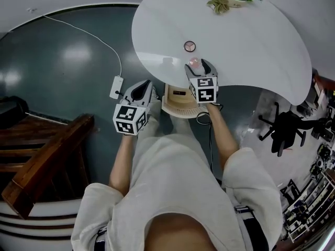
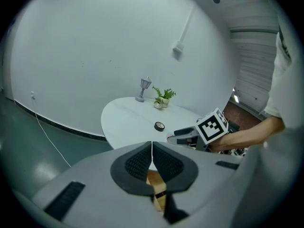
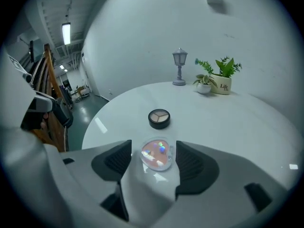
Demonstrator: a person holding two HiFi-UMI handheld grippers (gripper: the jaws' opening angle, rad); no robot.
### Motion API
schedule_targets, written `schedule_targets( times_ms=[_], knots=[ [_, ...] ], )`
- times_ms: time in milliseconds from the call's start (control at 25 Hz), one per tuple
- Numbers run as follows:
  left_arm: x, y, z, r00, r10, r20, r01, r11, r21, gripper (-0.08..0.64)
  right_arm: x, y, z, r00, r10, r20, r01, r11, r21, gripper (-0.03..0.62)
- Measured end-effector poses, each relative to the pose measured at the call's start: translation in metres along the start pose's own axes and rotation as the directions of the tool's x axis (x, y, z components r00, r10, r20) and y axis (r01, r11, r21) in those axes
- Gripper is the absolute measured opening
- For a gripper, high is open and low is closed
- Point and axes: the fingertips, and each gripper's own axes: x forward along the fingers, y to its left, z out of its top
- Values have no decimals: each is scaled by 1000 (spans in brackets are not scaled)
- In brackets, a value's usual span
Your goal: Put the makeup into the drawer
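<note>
- The right gripper (image 3: 153, 152) has its jaws spread. A clear pink compact (image 3: 157, 155) lies flat on the white table (image 3: 247, 127) between the pads, with a gap on the left side.
- The left gripper (image 2: 152, 158) has its pads pressed together with nothing between them. It hangs off the table, over the floor.
- Count: two grippers and two makeup pieces, the pink compact and a dark round compact (image 3: 159, 118) just beyond it. There are also two potted plants (image 3: 222, 80), one small lamp (image 3: 179, 66) and one wooden drawer box (image 1: 175, 99).
- Only the head view shows the drawer box whole. It sits at the table's near edge, between the two grippers and below the right one. The left gripper view catches just a strip of its wood under the jaws.
- Only the head view shows the power strip (image 1: 116, 87) with its cable on the floor, the wooden stairs (image 1: 47, 150) on the left and an office chair (image 1: 285, 127) on the right.
- The pink compact lies close to the near rim. Bare tabletop runs from the dark compact to the lamp and plants at the far edge.
</note>
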Motion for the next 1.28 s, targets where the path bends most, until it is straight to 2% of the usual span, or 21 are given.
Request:
schedule_targets(
  times_ms=[320, 560, 760, 1280],
  knots=[
    [-2, 6, -1, 1000, 8, -2, -8, 1000, -7, 14, 8, -2, -4, 1000, -15, -27, 15, 1000, -8, 276],
    [-1, 5, -2, 1000, 4, 0, -4, 1000, -9, 14, 9, -5, -3, 999, -14, -34, 14, 1000, -10, 229],
    [-4, 2, -4, 1000, 3, 1, -3, 1000, -7, 14, 4, -2, -2, 999, 20, -37, -21, 999, -27, 228],
    [-7, -12, -9, 1000, -16, 14, 16, 1000, -1, 14, -54, 30, -7, 994, 106, 2, -104, 983, -151, 228]
  ],
)
